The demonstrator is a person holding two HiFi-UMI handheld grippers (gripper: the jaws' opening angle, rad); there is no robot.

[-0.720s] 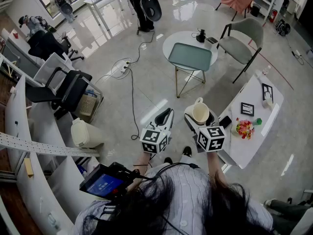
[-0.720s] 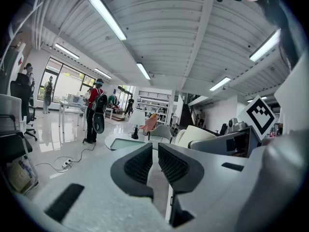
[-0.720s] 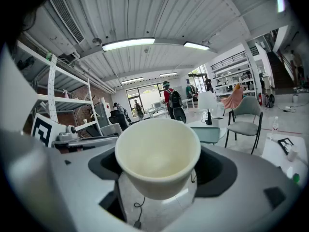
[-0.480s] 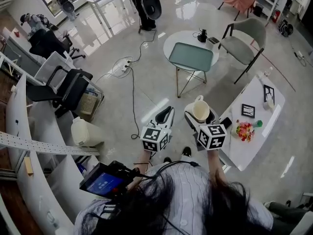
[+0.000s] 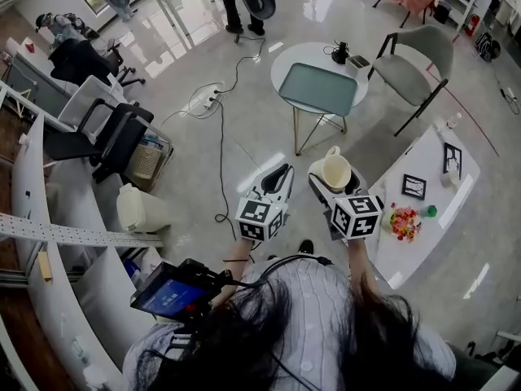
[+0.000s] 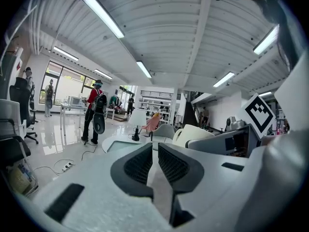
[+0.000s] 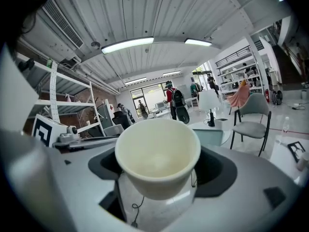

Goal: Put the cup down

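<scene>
The right gripper's (image 7: 159,164) jaws stand spread wide and pinch a cream, round cup with a handle (image 7: 157,153). One dark pad presses its wall at 9 o'clock and the other at 3 o'clock. In the right gripper view the cup's open mouth faces the camera and its inside looks empty. In the head view the right gripper (image 5: 335,174) holds the cup (image 5: 334,172) in the air above the glossy grey floor (image 5: 244,137). The cup sits at 12 o'clock of that gripper's marker cube, with its handle pointing away from the person.

The left gripper's (image 6: 155,161) jaws are pressed almost together, with only a thin slit between the ribbed pads and nothing in it. In the head view the left gripper (image 5: 277,179) hangs just beside the right one, at the cup's 9 o'clock, not touching it.

At 12 o'clock of the cup stands a round white side table (image 5: 286,63) bearing a teal rectangular tray (image 5: 317,90). A grey chair with black legs (image 5: 415,59) stands at 1 o'clock. A long white table (image 5: 423,218) lies at 4 o'clock, near the right gripper.
</scene>
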